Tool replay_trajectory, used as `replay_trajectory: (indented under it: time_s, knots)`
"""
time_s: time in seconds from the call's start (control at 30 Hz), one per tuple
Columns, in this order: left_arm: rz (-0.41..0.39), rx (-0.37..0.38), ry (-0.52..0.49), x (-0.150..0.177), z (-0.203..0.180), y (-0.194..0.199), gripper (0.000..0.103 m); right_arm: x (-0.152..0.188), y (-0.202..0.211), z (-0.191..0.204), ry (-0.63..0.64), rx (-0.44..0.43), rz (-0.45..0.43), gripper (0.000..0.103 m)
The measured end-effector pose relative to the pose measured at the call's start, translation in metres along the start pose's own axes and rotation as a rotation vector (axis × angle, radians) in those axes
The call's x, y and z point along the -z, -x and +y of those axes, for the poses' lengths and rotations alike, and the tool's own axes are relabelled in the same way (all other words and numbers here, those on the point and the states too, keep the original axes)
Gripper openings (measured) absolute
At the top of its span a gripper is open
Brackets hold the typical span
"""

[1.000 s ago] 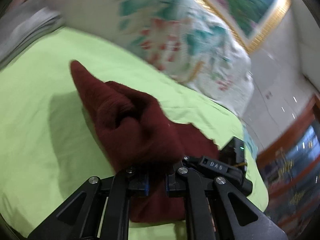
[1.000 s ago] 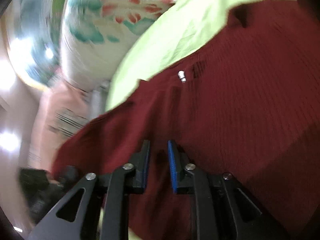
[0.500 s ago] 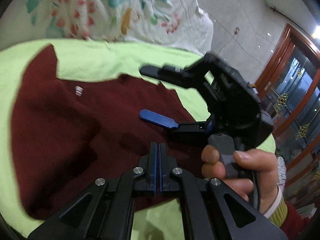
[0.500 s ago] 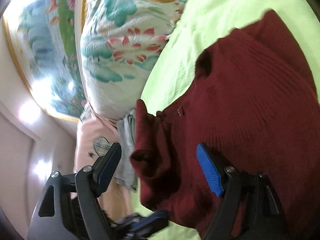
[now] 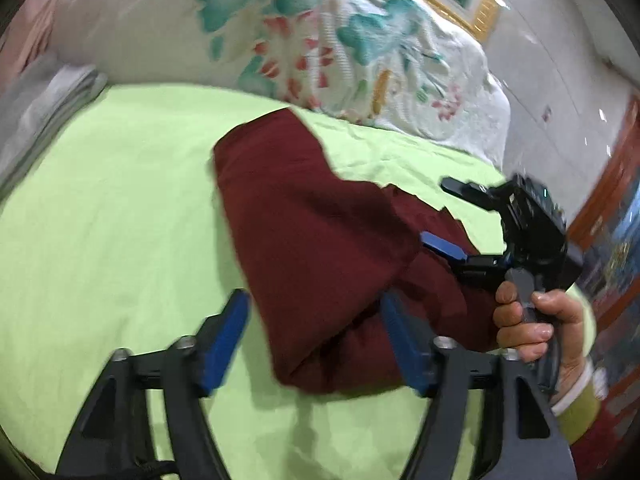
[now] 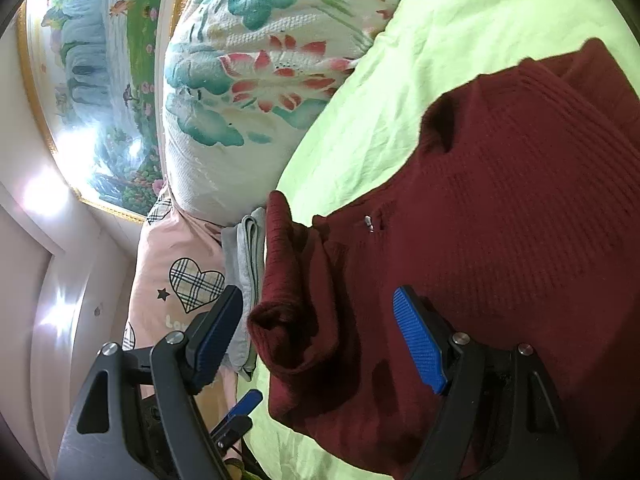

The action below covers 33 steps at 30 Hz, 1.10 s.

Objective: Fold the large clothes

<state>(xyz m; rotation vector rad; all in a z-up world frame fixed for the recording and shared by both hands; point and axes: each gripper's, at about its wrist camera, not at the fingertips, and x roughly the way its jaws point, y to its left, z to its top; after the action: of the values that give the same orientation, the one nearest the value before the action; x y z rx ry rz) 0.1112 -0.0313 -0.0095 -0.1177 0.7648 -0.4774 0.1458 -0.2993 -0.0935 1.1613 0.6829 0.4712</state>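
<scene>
The work surface is a lime-green bed sheet (image 5: 120,208), lightly wrinkled. A white quilted cover with teal and red floral print (image 5: 304,40) is bunched at 12 o'clock in the left wrist view. A gold-framed landscape painting (image 6: 92,80) hangs on the wall at 10 o'clock in the right wrist view. A pink pillow with a plaid heart (image 6: 188,276) and a folded grey cloth (image 6: 246,264) lie at the bed's edge.

The left wrist view is motion-blurred; garment texture is unreadable there. In the right wrist view the garment is cut off at 3 to 5 o'clock.

The dark red ribbed knit sweater (image 6: 520,208) lies on the sheet, partly folded, with a small metal zipper pull (image 6: 369,222) showing. One rolled sleeve end projects toward 7 o'clock.

The left gripper (image 5: 316,344) is released, fingers wide apart either side of the sweater's near edge. The right gripper (image 6: 320,340) is likewise released, straddling the rolled sleeve; its blue pads (image 6: 418,340) grip nothing.
</scene>
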Motion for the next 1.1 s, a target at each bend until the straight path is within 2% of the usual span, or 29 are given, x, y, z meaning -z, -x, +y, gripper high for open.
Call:
replay_trajectory:
  time_s: [0.13,0.2,0.23,0.4,0.5,0.6,0.67,0.7,0.73,0.8,0.9,1.1]
  knots:
    - [0.024,-0.092,-0.134,-0.003,-0.028,-0.034,0.086,-0.004,-0.004,0.006,0.019,0.002,0.026,0.078]
    - [0.05,-0.161,-0.175,-0.003,-0.033,-0.052,0.086,-0.006,-0.014,0.015,0.055,-0.006,0.075,0.078]
    - [0.049,-0.171,-0.182,-0.002,-0.034,-0.055,0.086,-0.007,-0.021,0.02,0.077,-0.007,0.101,0.078]
    - [0.047,-0.143,-0.172,0.003,-0.031,-0.052,0.085,-0.02,-0.077,0.035,0.14,-0.008,0.255,0.081]
    - [0.045,-0.119,-0.174,0.003,-0.032,-0.051,0.085,-0.028,-0.118,0.042,0.185,0.049,0.345,0.081]
    - [0.041,-0.092,-0.159,0.001,-0.03,-0.052,0.083,-0.033,-0.149,0.042,0.203,0.073,0.399,0.081]
    - [0.043,-0.082,-0.145,0.002,-0.026,-0.052,0.079,-0.034,-0.168,0.039,0.201,0.059,0.443,0.059]
    - [0.044,-0.081,-0.141,0.003,-0.024,-0.053,0.077,-0.033,-0.174,0.037,0.185,0.056,0.464,0.031]
    - [0.048,-0.08,-0.139,0.002,-0.023,-0.054,0.074,-0.033,-0.178,0.035,0.166,0.048,0.478,0.024]
    - [0.058,-0.078,-0.136,0.001,-0.021,-0.056,0.06,-0.029,-0.175,0.044,0.213,0.056,0.465,0.021]
    - [0.053,-0.042,-0.138,-0.004,-0.024,-0.049,0.046,-0.03,-0.139,0.07,0.277,0.017,0.393,0.019]
    - [0.003,0.155,-0.202,-0.018,-0.078,-0.026,0.042,-0.044,-0.032,0.097,0.337,0.037,0.215,0.018]
